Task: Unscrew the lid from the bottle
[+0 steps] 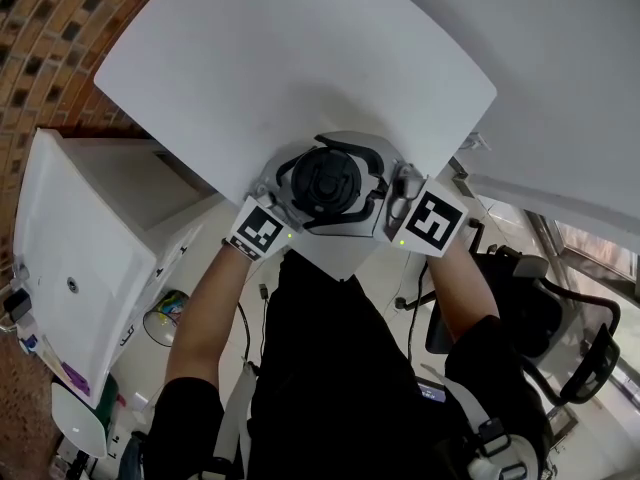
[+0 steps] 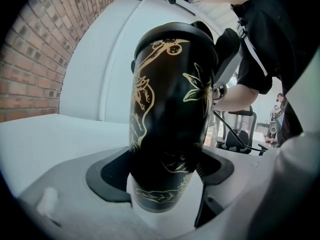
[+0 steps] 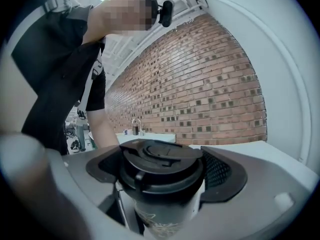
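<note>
- Holding bottle [image 2: 170, 119] upright at table's [image 1: 300, 68] near edge, pinched low in left gripper [image 2: 167, 173].
- Closed snugly round lid [image 3: 159, 156] with right gripper [image 3: 165, 170].
- Probably rigid, glossy, slippery: squeeze lid's rim firmly, brace body against twisting.

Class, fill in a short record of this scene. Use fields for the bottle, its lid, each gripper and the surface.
bottle: black with gold line drawings, upright
lid: black, sitting on top of the bottle, not yet off
left gripper: closed on the bottle's lower body
right gripper: closed around the lid
table: white, beside a brick wall
</note>
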Motion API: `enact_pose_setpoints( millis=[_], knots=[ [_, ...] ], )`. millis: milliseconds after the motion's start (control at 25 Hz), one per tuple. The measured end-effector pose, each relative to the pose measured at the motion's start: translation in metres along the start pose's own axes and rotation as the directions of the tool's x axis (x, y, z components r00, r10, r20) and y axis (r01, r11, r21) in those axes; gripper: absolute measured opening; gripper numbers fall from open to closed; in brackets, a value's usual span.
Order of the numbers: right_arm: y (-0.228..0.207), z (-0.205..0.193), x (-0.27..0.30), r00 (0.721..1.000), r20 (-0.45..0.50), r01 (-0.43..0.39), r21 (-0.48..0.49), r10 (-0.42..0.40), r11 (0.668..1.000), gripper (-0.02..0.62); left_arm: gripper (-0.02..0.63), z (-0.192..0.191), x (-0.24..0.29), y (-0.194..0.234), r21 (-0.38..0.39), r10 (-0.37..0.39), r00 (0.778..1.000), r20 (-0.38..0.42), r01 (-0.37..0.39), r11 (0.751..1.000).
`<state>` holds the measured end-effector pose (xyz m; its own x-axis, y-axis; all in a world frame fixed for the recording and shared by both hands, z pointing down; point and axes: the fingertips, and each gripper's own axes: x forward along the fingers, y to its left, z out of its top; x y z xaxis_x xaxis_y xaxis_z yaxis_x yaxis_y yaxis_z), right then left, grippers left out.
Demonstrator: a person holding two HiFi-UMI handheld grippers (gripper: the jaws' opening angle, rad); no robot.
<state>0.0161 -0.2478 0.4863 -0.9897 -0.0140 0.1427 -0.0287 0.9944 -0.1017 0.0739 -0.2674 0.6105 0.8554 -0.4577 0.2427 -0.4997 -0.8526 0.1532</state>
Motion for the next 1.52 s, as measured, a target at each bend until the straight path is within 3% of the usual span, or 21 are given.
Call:
enact_pose_setpoints(
  millis=[160, 320, 680, 840, 1160, 1360, 1520],
  knots=[
    [-0.002, 0.015, -0.005, 0.994, 0.101, 0.023, 0.084, -0.032, 0.996, 0.466, 0.396, 0.000, 0.001, -0.001, 0.001, 0.000, 1.000, 0.000, 0.000, 1.000],
    [-0.008, 0.032, -0.014, 0.984, 0.164, 0.048, 0.101, -0.065, 0.994, 0.466, 0.396, 0.001, 0.001, 0.000, 0.004, 0.002, 1.000, 0.003, -0.002, 1.000],
    [-0.017, 0.042, -0.037, 0.958, 0.230, 0.138, 0.160, -0.173, 0.977, 0.466, 0.397, 0.000, -0.001, 0.002, 0.015, 0.011, 1.000, -0.009, -0.011, 1.000],
    [-0.014, 0.045, -0.048, 0.947, 0.244, 0.168, 0.176, -0.209, 0.970, 0.466, 0.403, 0.001, -0.003, 0.003, -0.022, 0.035, 0.999, 0.003, -0.035, 0.999],
    [-0.001, 0.047, -0.067, 0.943, 0.233, 0.200, 0.177, -0.239, 0.964, 0.466, 0.403, -0.014, -0.019, 0.000, -0.011, 0.069, 0.994, -0.079, -0.070, 0.998],
    [0.010, 0.053, -0.079, 0.942, 0.247, 0.208, 0.098, -0.226, 0.973, 0.466, 0.402, -0.015, -0.052, 0.001, -0.111, 0.174, 0.983, -0.061, -0.180, 0.977],
    [0.028, 0.060, -0.095, 0.936, 0.250, 0.224, 0.115, -0.246, 0.968, 0.466, 0.399, -0.004, -0.088, -0.018, -0.169, 0.229, 0.973, -0.031, -0.231, 0.958]
  ],
)
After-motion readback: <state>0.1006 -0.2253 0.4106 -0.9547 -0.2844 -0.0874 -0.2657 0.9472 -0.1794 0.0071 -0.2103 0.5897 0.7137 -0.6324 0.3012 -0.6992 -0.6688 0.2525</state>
